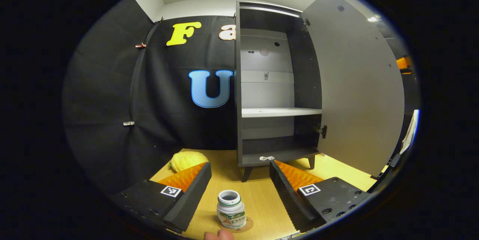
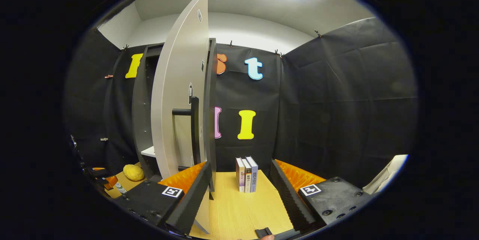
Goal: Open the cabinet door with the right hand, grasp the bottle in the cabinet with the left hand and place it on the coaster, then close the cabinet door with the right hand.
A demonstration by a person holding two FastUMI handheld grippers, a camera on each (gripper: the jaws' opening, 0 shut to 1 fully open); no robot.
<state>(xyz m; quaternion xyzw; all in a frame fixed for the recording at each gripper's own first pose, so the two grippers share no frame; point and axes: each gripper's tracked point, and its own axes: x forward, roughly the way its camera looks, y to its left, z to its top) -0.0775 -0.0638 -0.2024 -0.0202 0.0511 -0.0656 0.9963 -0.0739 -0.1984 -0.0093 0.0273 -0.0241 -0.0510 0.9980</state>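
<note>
Bottle (image 1: 231, 209) on coaster (image 1: 247, 225), cabinet door (image 1: 357, 86) open, books (image 2: 246, 174) beyond

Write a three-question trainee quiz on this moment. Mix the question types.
1. True or false: the cabinet door is shut.
2. The bottle stands on: A) the shelf B) the coaster C) the books
3. Fill in: beside the cabinet on the table lies a yellow ___.

Key: 1 false; 2 B; 3 fruit. Both the left gripper and the right gripper are open.
</note>
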